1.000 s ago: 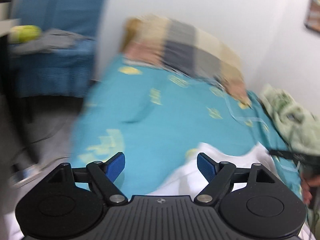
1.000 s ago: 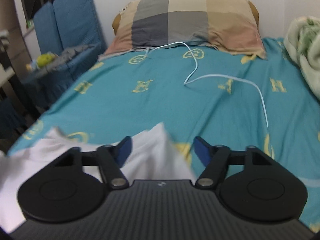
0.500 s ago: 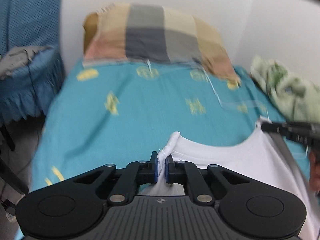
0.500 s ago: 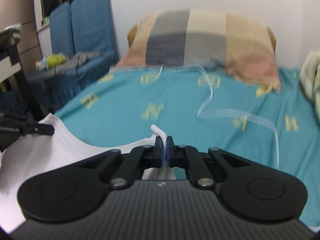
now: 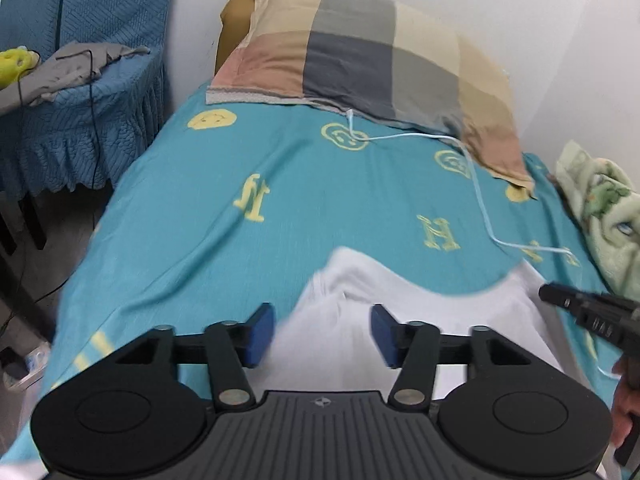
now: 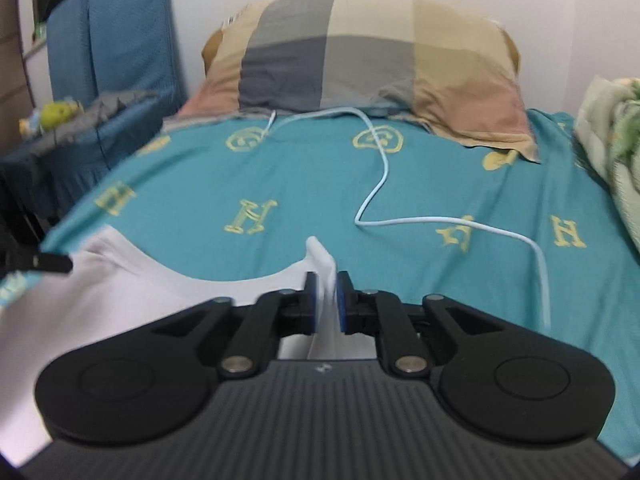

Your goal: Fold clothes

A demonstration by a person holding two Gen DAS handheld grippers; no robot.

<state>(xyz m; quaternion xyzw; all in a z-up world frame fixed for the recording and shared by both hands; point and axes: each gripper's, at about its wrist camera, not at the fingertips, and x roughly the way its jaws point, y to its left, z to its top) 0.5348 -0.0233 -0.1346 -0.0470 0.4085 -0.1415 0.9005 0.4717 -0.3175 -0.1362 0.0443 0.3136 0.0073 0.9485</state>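
Your left gripper (image 5: pixel 323 334) stood wide, its jaws opening, with the white garment (image 5: pixel 404 316) lying loose between the blue pads at the lower centre of the frame, untouched by either. Your right gripper (image 6: pixel 327 306) was narrow and also opening, a fold of the white garment (image 6: pixel 322 268) standing up between its pads. The garment lay across the near end of the teal sheet (image 6: pixel 304 176), below the checked pillow (image 6: pixel 360 52) at upper centre.
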